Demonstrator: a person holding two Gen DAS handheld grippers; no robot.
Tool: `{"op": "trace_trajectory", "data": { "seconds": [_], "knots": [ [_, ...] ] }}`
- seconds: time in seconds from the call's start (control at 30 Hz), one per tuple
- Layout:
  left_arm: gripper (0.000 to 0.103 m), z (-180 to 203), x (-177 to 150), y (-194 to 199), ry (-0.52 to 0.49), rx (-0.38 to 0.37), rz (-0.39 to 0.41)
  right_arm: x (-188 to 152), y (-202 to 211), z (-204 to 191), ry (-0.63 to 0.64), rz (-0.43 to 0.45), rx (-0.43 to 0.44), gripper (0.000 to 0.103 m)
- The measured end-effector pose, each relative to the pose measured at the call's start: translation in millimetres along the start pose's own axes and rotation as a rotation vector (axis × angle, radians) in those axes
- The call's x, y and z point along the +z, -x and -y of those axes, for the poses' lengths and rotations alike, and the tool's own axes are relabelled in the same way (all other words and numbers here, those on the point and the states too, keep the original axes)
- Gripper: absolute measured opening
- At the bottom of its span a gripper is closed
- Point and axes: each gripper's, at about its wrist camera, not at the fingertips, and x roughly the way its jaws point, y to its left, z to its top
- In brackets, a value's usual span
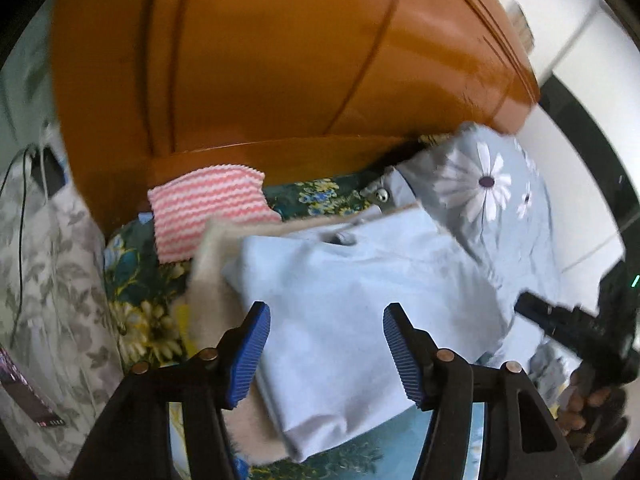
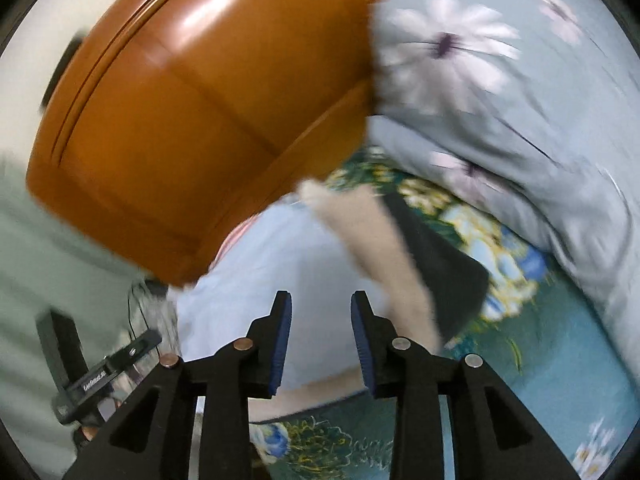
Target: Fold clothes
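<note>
A folded light-blue garment (image 1: pixel 360 300) lies on top of a beige fuzzy garment (image 1: pixel 208 280) on the floral bedsheet (image 1: pixel 132 280). My left gripper (image 1: pixel 326 350) is open just above the blue garment's near part, holding nothing. In the right wrist view the blue garment (image 2: pixel 280 272) lies with the beige garment (image 2: pixel 368 240) and a dark garment (image 2: pixel 440 272) under it. My right gripper (image 2: pixel 320 340) is open and empty above the blue garment's near edge. The right gripper also shows at the right edge of the left wrist view (image 1: pixel 568 324).
An orange wooden headboard (image 1: pixel 280 60) stands behind the bed. A pink-and-white striped cloth (image 1: pixel 208 212) lies near it. A grey-blue daisy-print pillow (image 1: pixel 488 188) sits at the right. A grey leaf-print fabric (image 1: pixel 44 280) and cables are at the left.
</note>
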Motion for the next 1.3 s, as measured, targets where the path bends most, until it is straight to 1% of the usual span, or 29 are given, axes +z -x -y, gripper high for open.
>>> {"op": "trace_trajectory", "data": {
  "seconds": [0.07,0.1,0.17,0.3,0.4,0.57,0.63,0.77,0.8,0.83,0.87,0.9,0.93,0.97,1.0,1.03,1.07,1.13,1.3],
  "knots": [
    [0.063,1,-3,-8,-0.003,0.007,-0.011,-2,-18,-14,0.067,-0.036,0.035,0.032],
    [0.063,-1,-4,-11,0.000,0.010,-0.018,-3,-27,-16,0.095,-0.052,0.032,0.032],
    [0.063,-6,-6,-17,0.008,0.015,-0.032,-3,-36,-12,0.129,-0.053,-0.026,0.032],
    [0.063,-13,-12,-35,0.006,0.029,-0.055,-4,-61,9,0.121,-0.091,-0.056,0.032],
    [0.063,-14,-15,-49,0.018,0.034,-0.065,-4,-74,13,0.117,-0.088,-0.068,0.032],
    [0.064,-9,-15,-51,-0.004,0.061,-0.071,-3,-76,12,0.115,-0.080,-0.065,0.033],
    [0.064,-5,-13,-47,-0.015,0.077,-0.076,-1,-67,8,0.115,-0.081,-0.072,0.033],
    [0.064,4,-16,-32,-0.016,0.086,-0.060,-5,-38,-4,0.139,-0.021,-0.075,0.033],
    [0.065,6,-19,-27,-0.016,0.088,-0.053,-8,-30,-7,0.144,-0.005,-0.075,0.038],
    [0.067,10,-23,-23,-0.016,0.091,-0.044,-13,-23,-9,0.152,0.009,-0.075,0.042],
    [0.069,13,-27,-18,-0.016,0.095,-0.035,-18,-17,-11,0.159,0.021,-0.077,0.044],
    [0.073,16,-31,-14,-0.013,0.093,-0.026,-22,-14,-12,0.161,0.025,-0.080,0.050],
    [0.078,19,-36,-11,-0.006,0.086,-0.017,-29,-10,-12,0.162,0.026,-0.076,0.061],
    [0.081,21,-40,-9,0.001,0.080,-0.007,-35,-7,-13,0.162,0.026,-0.073,0.067],
    [0.087,24,-45,-6,0.007,0.073,0.002,-42,-6,-12,0.162,0.023,-0.071,0.071],
    [0.091,26,-51,-4,0.009,0.073,0.008,-48,-6,-11,0.159,0.018,-0.072,0.071],
    [0.092,28,-57,-4,0.007,0.079,0.010,-54,-6,-9,0.156,0.009,-0.078,0.071],
    [0.103,31,-68,-3,0.004,0.082,0.007,-67,-8,-5,0.151,-0.007,-0.091,0.071],
    [0.103,37,-94,-1,0.005,0.090,-0.011,-91,-8,6,0.146,-0.011,-0.116,0.071]
  ]
}}
